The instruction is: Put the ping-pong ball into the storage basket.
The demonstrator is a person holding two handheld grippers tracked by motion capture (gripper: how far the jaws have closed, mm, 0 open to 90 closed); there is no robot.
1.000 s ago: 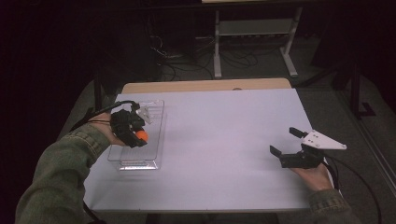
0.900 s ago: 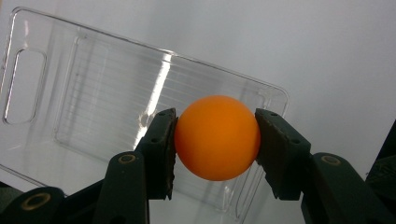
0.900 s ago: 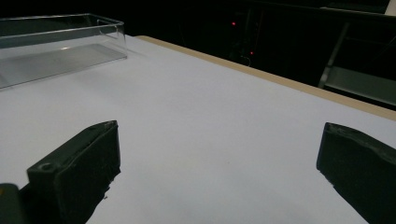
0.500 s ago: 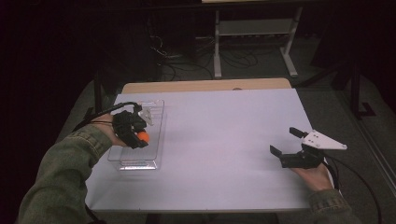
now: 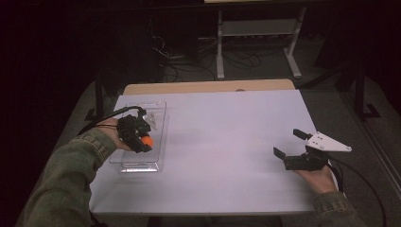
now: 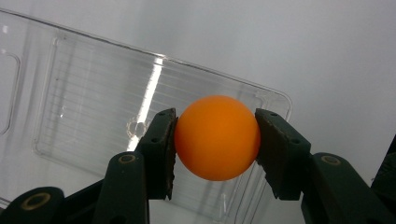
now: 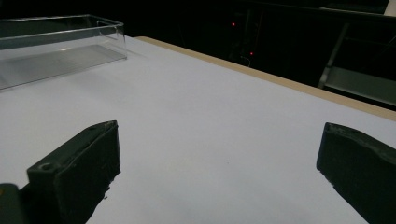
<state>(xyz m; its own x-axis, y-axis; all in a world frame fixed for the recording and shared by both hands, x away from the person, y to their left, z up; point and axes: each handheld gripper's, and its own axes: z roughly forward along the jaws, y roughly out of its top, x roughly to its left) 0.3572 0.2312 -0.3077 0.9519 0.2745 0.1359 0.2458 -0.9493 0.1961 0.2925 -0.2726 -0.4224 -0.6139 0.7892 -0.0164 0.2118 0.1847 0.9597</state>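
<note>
Left gripper [image 6: 215, 140] jaws clamped on the small orange plastic ball [image 6: 217, 137], held just above the clear rectangular plastic tray [image 5: 158, 124] at table left. Judgement: lower to the tray floor, open slowly so it doesn't bounce out. Right gripper [image 5: 289, 144] jaws wide apart, holding nothing, over the white table [image 5: 227, 137] at right.
</note>
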